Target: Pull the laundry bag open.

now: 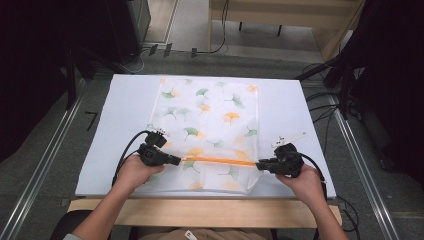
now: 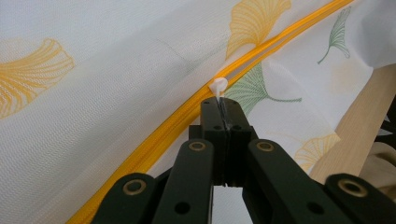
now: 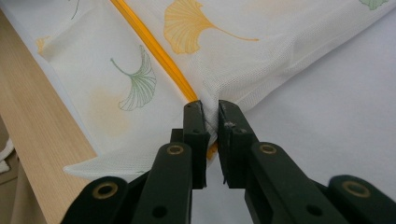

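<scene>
The white table pad (image 1: 125,100) is lying across the middle of the high view, and the mesh bag (image 1: 210,115) printed with leaves is resting flat on it, centre frame, its near edge reaching toward the wooden table edge (image 1: 200,210) at the bottom. The orange zipper (image 1: 220,161) is running left to right across the bag's lower part, stretched between both grippers. The right gripper (image 3: 211,109), lower right of the high view, is clamping the bag's corner fabric at the zipper end, jaws pressing together on it. The left gripper (image 2: 223,100), lower left, is pinching the white pull tab (image 2: 218,85) with jaws fully together. Risks, as judged: the thin tab is likely slipping from the pinch if pulled off-line; the mesh is liable to snag in the slider; the corner hold may be creeping, slackening the zipper.
</scene>
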`<action>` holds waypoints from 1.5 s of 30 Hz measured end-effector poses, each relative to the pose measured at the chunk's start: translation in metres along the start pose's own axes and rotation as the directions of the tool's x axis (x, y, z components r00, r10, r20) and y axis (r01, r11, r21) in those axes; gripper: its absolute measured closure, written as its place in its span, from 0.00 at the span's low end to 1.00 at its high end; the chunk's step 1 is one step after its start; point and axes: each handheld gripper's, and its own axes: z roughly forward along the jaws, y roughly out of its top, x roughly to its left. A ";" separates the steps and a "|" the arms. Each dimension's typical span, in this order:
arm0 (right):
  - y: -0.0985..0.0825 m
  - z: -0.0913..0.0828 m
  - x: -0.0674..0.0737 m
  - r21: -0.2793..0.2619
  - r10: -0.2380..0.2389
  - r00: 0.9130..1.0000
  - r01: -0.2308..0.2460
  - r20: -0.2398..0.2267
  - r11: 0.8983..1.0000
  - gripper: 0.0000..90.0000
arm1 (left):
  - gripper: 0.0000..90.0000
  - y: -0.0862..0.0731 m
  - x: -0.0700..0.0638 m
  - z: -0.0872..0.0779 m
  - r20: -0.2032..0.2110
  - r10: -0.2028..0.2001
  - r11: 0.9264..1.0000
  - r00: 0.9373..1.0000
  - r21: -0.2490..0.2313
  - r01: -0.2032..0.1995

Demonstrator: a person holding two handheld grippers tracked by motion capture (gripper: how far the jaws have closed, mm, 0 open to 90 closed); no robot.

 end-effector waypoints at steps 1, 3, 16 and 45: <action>0.000 0.000 0.000 -0.002 -0.001 1.000 0.001 -0.001 1.000 0.94 | 1.00 0.000 0.000 0.000 -0.003 0.000 1.000 1.000 -0.001 0.000; 0.000 0.000 0.000 -0.001 -0.002 1.000 0.002 0.000 1.000 0.94 | 1.00 0.000 0.000 0.000 -0.005 0.003 1.000 1.000 0.002 -0.003; 0.000 0.000 0.000 0.005 0.003 1.000 -0.003 0.002 1.000 0.94 | 1.00 -0.006 0.007 -0.007 -0.014 -0.014 1.000 1.000 0.001 0.014; 0.000 0.002 -0.001 0.013 -0.002 1.000 0.002 0.004 1.000 0.93 | 1.00 -0.027 0.024 -0.028 -0.017 -0.059 0.998 0.998 -0.022 0.059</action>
